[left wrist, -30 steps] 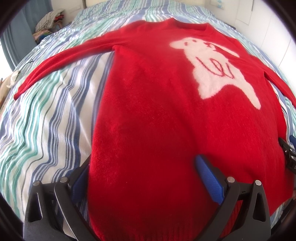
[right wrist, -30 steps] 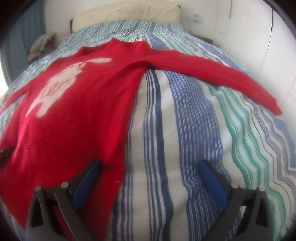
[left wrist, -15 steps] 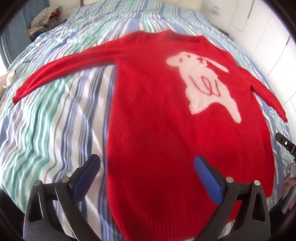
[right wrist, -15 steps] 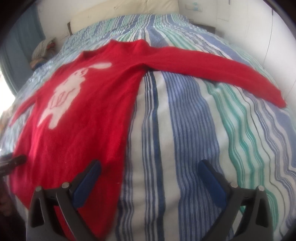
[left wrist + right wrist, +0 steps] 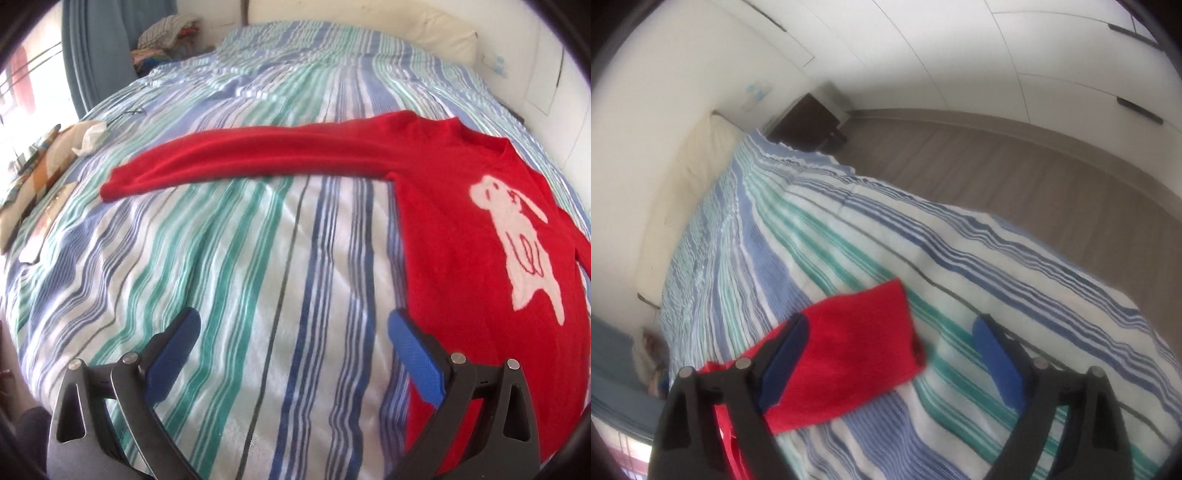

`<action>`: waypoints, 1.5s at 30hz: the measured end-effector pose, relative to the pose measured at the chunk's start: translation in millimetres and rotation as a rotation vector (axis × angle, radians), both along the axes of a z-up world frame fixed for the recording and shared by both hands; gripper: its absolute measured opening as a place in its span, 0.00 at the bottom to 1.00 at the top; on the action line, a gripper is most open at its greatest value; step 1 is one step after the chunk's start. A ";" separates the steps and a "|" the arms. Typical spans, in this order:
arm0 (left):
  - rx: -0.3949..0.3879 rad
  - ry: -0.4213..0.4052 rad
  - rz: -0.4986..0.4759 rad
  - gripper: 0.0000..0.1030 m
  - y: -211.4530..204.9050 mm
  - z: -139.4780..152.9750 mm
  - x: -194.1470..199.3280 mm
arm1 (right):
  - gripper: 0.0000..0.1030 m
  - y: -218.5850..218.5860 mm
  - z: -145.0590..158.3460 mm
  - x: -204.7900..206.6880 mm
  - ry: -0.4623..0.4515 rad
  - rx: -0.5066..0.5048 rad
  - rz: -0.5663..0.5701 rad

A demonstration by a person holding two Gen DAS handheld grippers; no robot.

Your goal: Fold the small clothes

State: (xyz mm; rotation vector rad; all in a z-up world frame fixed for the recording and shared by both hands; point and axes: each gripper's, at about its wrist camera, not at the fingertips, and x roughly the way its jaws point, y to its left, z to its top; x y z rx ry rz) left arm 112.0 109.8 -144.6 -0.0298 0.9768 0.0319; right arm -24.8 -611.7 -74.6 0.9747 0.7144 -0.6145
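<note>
Left wrist view: left tool (image 5: 293,325) jaws wide, nothing between the blue pads, only striped bedspread (image 5: 236,280) under them. The tool's right pad sits just beside the sweater's side edge; whether it touches is unclear. Red sweater (image 5: 454,236) lies flat on the bed, face up, body filling the 3 o'clock side of the frame and running down to about 5 o'clock. White animal motif (image 5: 517,240) on the chest at 3 o'clock. One long sleeve (image 5: 251,155) is stretched straight out from the shoulder toward 10 o'clock, cuff end at about 9–10 o'clock, flat on the stripes. Neckline near 2 o'clock. Cream headboard (image 5: 436,40) at 1 o'clock. Pile of clothes (image 5: 166,33) at 11 o'clock beside a blue curtain (image 5: 96,55). Patterned cushion or fabric (image 5: 33,173) with a white crumpled bit on it at 9 o'clock, at the bed edge.

Right wrist view: frame strongly rolled and blurred. Right tool (image 5: 890,336) jaws apart but closing. The sweater's other sleeve end (image 5: 857,343) lies between the pads, from 7 o'clock up to centre, cuff at about 6 o'clock just past centre. The left pad overlaps the red knit; the right pad is apart from it, over bare stripes. Not gripped. Bedspread (image 5: 960,251) runs from 10 o'clock to 4 o'clock. Headboard (image 5: 690,192) at 9–10 o'clock, dark nightstand (image 5: 809,122) at 11 o'clock, wood floor (image 5: 1034,170) at 2–3 o'clock, white wardrobe doors (image 5: 997,55) at 12–1 o'clock.
</note>
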 end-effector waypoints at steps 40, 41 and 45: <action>-0.164 0.064 0.084 0.98 34.9 -9.4 7.5 | 0.86 393.4 66.2 286.6 -0.051 0.023 1.037; -0.158 0.066 0.077 0.98 33.1 -9.9 8.0 | 0.86 382.3 49.3 284.2 0.012 0.016 1.028; -0.145 0.075 0.070 0.98 30.8 -12.0 7.0 | 0.78 328.5 -17.5 274.5 0.311 -0.110 0.909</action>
